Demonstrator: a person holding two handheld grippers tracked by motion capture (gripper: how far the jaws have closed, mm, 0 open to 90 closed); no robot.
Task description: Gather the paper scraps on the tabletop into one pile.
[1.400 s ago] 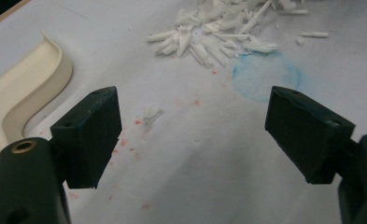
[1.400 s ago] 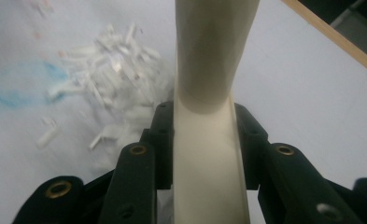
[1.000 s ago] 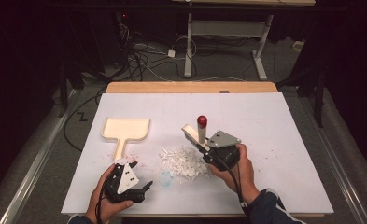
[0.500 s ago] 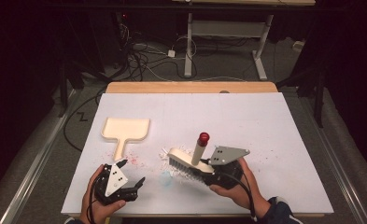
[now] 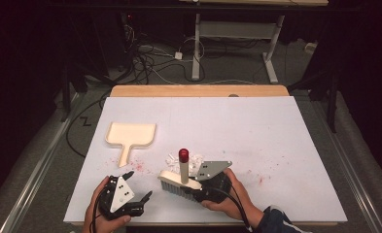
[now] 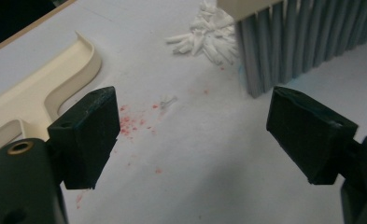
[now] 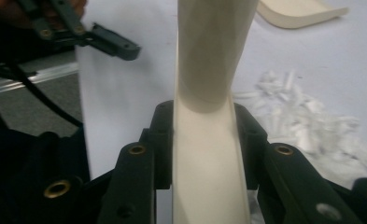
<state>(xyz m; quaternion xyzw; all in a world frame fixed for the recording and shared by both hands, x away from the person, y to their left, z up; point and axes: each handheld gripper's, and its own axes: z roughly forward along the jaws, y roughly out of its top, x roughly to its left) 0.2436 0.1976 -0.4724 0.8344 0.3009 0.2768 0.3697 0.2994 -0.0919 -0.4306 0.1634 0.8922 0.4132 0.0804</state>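
Brush in right tongs, dustpan empty

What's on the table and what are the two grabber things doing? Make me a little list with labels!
surface: white table
brush: cream brush with grey bristles, red-tipped handle
held by: right hand-held gripper, shut on the brush
left hand-held gripper: open, holding nothing
dustpan: cream dustpan, lying on the table, untouched
mess: white paper bits in a pile beside the bristles
marks: red specks near the dustpan's handle
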